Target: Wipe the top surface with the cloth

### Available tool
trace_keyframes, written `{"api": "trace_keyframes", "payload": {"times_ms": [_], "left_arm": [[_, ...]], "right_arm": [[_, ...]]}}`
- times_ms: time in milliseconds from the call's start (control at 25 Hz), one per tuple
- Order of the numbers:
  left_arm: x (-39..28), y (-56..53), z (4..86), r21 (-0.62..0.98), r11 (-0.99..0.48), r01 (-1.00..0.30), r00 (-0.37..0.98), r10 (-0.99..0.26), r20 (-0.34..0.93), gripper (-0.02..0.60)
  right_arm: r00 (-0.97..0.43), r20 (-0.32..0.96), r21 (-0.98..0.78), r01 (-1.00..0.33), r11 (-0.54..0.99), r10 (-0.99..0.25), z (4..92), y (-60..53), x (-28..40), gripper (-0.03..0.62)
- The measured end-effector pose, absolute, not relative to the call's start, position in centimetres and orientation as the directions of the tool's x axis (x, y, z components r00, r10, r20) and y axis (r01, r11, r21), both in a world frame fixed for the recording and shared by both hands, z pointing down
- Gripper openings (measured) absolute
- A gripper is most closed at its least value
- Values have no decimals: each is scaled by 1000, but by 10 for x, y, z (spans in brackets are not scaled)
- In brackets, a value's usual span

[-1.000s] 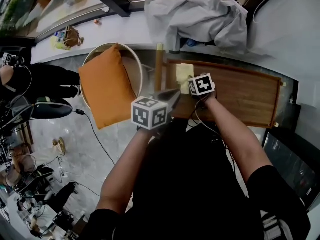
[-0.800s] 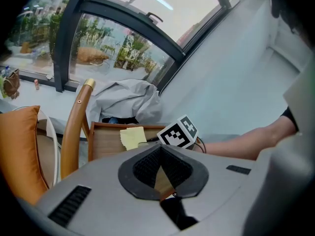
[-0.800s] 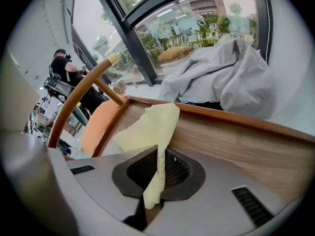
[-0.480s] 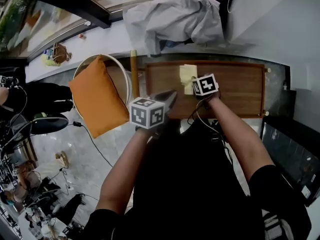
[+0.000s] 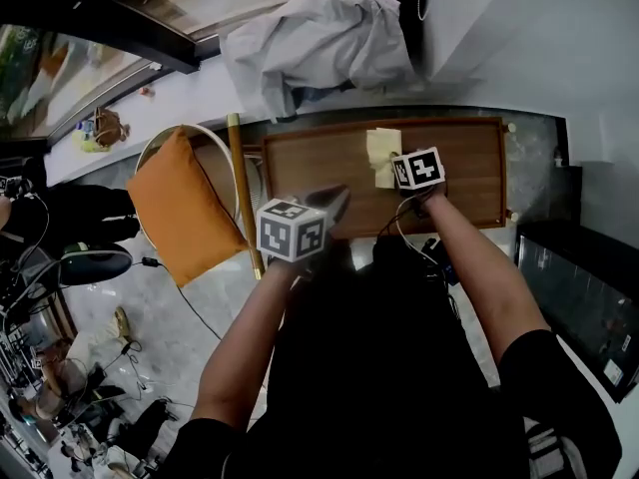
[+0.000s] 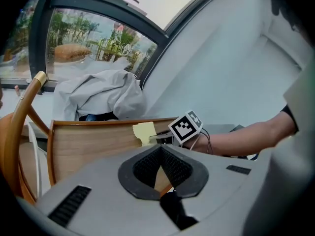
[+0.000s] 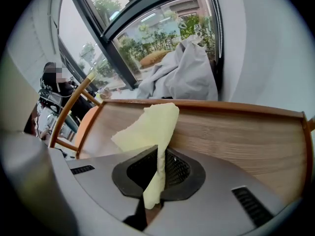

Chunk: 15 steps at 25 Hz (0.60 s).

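Note:
The brown wooden table top (image 5: 454,173) lies ahead of me, with a raised rim. A pale yellow cloth (image 5: 381,154) rests on it near the middle; in the right gripper view the cloth (image 7: 150,124) stands up from between the jaws. My right gripper (image 5: 393,168) is shut on one end of the cloth (image 6: 144,132), low over the wood. My left gripper (image 5: 336,200) hovers at the table's near edge, left of the right one, jaws shut with nothing in them. From the left gripper view the right gripper's marker cube (image 6: 187,127) shows beside the cloth.
A round wooden chair (image 5: 240,183) with an orange cushion (image 5: 180,206) stands against the table's left end. A crumpled grey garment (image 5: 310,40) lies on the sill behind the table. A dark cabinet (image 5: 574,302) is at the right. A person (image 5: 70,223) sits at far left.
My right gripper has carried the cloth rightward along the table, from near its left end to about the middle. The left gripper has stayed at the near edge.

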<state>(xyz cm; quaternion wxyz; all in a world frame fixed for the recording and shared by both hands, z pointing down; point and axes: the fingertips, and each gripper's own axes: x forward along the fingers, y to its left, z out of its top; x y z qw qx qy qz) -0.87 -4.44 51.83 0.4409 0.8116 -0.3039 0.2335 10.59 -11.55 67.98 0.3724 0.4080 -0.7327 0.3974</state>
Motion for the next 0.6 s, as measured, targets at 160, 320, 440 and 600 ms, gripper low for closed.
{"api": "trace_keyframes", "payload": {"times_ms": [160, 320, 440, 600], "left_arm": [[10, -44, 521, 578, -430, -694, 710, -277, 647, 8], [34, -44, 523, 584, -443, -680, 721, -261, 642, 8], [52, -44, 523, 588, -459, -666, 731, -250, 634, 8], [73, -47, 524, 592, -478, -649, 743, -233, 627, 8]], "right_arm": [[-383, 867, -282, -905, 318, -319, 678, -116, 136, 32], [-373, 868, -280, -913, 296, -329, 677, -115, 163, 32], [-350, 869, -263, -925, 273, -350, 676, -116, 186, 32], [-313, 871, -240, -944, 229, -379, 674, -118, 221, 32]]}}
